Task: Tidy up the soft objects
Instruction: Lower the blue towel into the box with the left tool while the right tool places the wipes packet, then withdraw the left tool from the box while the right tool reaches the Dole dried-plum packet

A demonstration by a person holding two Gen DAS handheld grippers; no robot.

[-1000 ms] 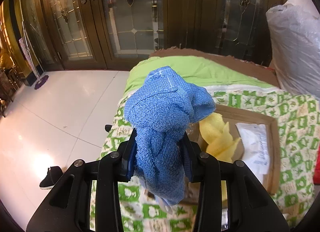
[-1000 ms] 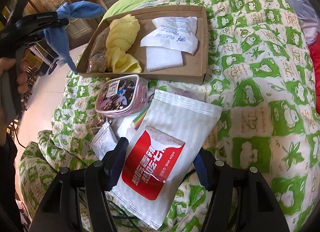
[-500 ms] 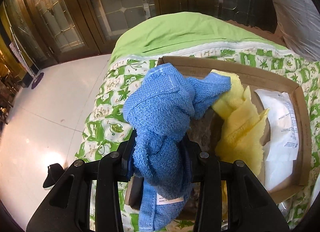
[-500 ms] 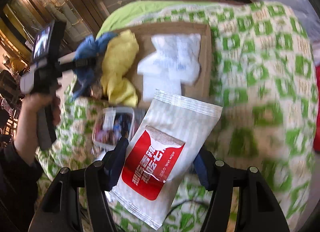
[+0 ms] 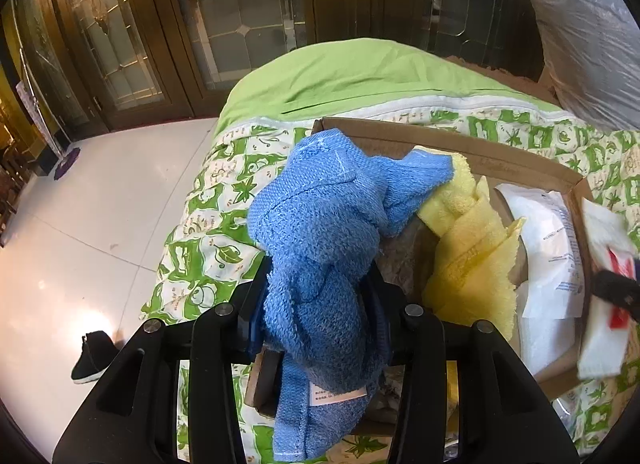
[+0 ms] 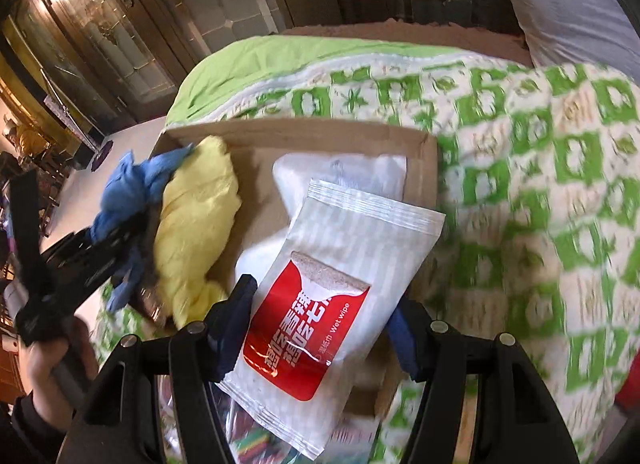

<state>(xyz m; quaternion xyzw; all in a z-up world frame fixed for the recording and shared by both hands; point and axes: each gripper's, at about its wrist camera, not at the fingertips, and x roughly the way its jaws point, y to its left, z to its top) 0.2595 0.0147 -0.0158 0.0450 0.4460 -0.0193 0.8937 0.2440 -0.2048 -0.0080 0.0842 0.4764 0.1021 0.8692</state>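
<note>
My left gripper (image 5: 316, 304) is shut on a blue towel (image 5: 324, 248) and holds it over the left end of a shallow cardboard tray (image 5: 520, 168), beside a yellow cloth (image 5: 472, 256) in the tray. My right gripper (image 6: 320, 328) is shut on a white and red wet wipe pack (image 6: 332, 296) and holds it above the near part of the tray (image 6: 420, 152). From the right wrist, the blue towel (image 6: 128, 192) and yellow cloth (image 6: 196, 220) show at the tray's left. The wet wipe pack also shows at the right edge of the left wrist view (image 5: 604, 288).
White plastic packets (image 5: 552, 248) lie in the tray's right half. The tray sits on a green and white patterned quilt (image 6: 540, 184) on a bed. A grey bag (image 5: 580, 32) stands behind. White tiled floor (image 5: 80, 224) with a black shoe (image 5: 92, 356) lies left.
The left gripper has stayed over the tray's left end with the blue towel. The right gripper has carried the wet wipe pack forward over the tray.
</note>
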